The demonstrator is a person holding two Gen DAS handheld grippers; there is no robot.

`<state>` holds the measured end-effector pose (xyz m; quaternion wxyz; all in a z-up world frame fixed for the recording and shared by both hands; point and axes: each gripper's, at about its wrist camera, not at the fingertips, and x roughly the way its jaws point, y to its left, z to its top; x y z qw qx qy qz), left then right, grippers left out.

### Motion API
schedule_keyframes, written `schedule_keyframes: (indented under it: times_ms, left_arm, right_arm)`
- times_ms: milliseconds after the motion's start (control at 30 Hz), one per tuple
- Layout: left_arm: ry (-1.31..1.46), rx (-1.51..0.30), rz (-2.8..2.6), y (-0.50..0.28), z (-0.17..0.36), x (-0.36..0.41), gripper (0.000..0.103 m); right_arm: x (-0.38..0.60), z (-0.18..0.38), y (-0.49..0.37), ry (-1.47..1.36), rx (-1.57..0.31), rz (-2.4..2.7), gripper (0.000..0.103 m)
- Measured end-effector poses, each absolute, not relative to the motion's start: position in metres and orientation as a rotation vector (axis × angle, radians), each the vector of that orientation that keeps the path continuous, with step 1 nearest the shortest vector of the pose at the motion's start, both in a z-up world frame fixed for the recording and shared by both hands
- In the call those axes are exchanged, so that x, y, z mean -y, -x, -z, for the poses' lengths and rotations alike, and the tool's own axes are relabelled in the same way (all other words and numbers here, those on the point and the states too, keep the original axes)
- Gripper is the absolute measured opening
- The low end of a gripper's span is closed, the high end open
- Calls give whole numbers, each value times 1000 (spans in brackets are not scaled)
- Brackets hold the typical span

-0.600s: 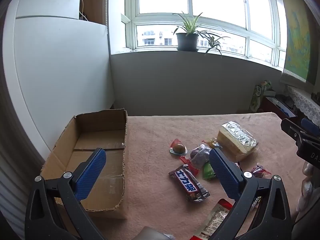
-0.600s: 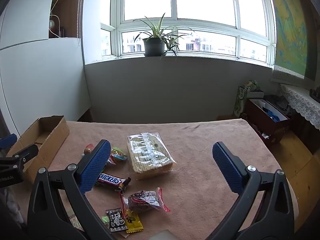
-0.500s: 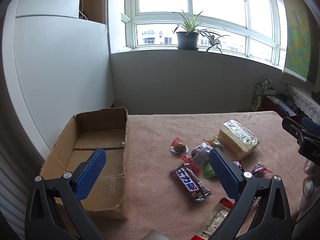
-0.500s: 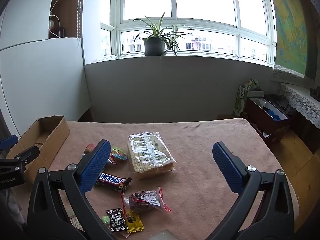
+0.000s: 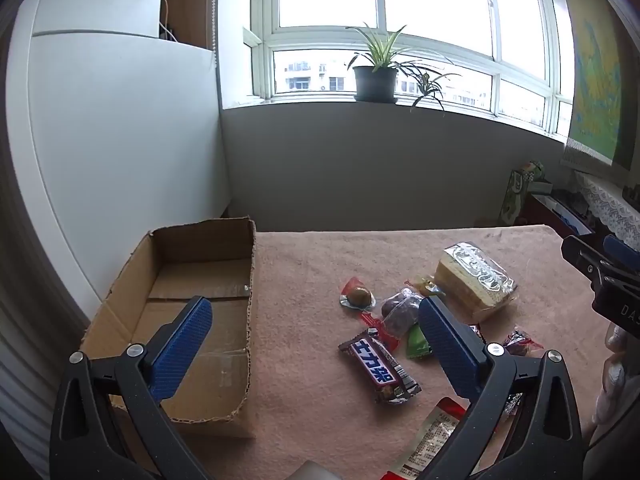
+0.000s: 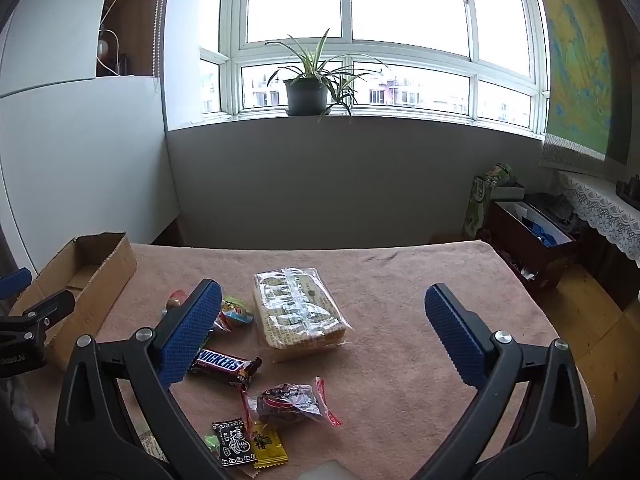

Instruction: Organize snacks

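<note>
An open cardboard box (image 5: 192, 276) (image 6: 94, 268) lies on the left of a table under a pinkish cloth (image 5: 312, 272). Loose snacks sit to its right: a wrapped cake block (image 5: 474, 278) (image 6: 298, 310), a Snickers bar (image 5: 380, 366) (image 6: 224, 364), a dark sweet in clear wrap (image 6: 288, 398), a small round sweet (image 5: 358, 295) and several little packets (image 6: 248, 442). My left gripper (image 5: 312, 338) hangs open above the box's right wall and the bar, holding nothing. My right gripper (image 6: 322, 330) is open over the cake block, also empty.
A white cabinet (image 5: 112, 120) stands close behind the box on the left. Beyond the table's far edge are a grey wall and a window sill with a potted plant (image 6: 306, 92). A dark wooden crate (image 6: 532, 240) sits on the floor at the right.
Both views have shifted only slightly; the snacks sit a touch higher in the left wrist view. Both grippers stay open and nothing has been touched.
</note>
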<state>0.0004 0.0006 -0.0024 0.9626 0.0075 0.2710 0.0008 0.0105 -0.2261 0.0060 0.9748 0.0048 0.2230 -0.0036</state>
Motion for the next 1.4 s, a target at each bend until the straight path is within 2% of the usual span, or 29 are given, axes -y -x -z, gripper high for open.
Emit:
schedule_keyframes:
  times_ms: [1400]
  left_arm:
    - [-12,-547,5,1,0,-1,102]
  right_arm:
    - [225,-1,-12,-9,-468,11,103]
